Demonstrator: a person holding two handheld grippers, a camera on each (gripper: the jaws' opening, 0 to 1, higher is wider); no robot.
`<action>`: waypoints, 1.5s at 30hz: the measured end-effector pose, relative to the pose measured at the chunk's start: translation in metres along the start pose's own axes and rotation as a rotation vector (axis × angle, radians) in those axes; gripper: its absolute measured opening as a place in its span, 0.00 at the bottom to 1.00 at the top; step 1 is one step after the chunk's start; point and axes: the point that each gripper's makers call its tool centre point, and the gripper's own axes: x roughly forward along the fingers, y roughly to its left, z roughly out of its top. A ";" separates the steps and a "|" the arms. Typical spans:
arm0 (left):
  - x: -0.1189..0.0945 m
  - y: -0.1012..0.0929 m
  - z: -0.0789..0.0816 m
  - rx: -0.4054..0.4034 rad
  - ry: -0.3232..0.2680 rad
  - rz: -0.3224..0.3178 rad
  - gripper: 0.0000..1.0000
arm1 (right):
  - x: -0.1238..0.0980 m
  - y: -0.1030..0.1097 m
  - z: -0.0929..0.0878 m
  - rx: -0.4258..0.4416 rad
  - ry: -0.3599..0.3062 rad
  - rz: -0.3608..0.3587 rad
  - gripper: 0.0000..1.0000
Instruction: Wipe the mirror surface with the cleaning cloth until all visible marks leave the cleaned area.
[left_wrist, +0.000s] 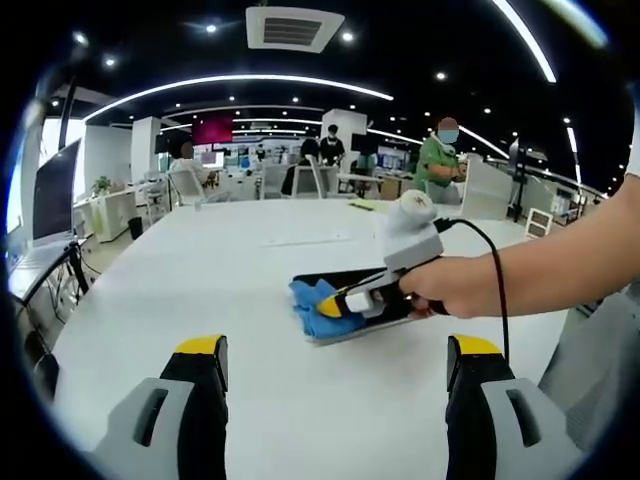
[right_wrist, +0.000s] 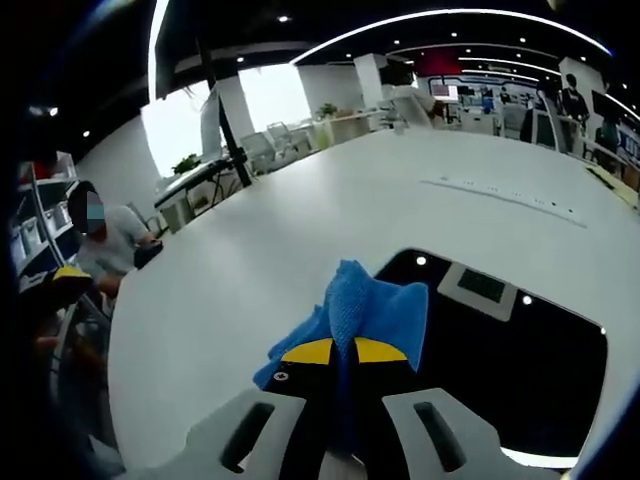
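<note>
White office table (left_wrist: 200, 290); right gripper (right_wrist: 345, 352) clamps blue cloth (right_wrist: 365, 305) on mirror (right_wrist: 520, 360); left gripper (left_wrist: 335, 360) spread.

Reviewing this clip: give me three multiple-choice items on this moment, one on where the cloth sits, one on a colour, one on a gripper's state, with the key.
1. Where does the crumpled blue cleaning cloth lie?
A. on one end of the flat dark mirror
B. on a chair
C. on the floor

2. What colour are the gripper jaw tips?
A. red
B. yellow
C. green

3. How does the left gripper stand?
A. shut on the cloth
B. holding the mirror
C. open, holding nothing

Key:
1 A: the cloth overlaps the mirror's end on the white table.
2 B: yellow caps show in both views.
3 C: its jaws stand wide apart over the table, while the right gripper pinches the cloth.
</note>
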 end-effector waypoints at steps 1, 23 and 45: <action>0.000 0.000 0.000 -0.001 0.001 -0.001 0.91 | 0.000 0.000 0.000 -0.002 -0.001 0.000 0.01; 0.004 -0.002 -0.003 -0.003 0.002 -0.011 0.91 | -0.004 0.004 0.000 -0.006 -0.033 -0.011 0.01; 0.006 0.000 0.001 -0.006 -0.009 -0.007 0.91 | -0.007 -0.001 0.006 -0.009 -0.081 0.014 0.00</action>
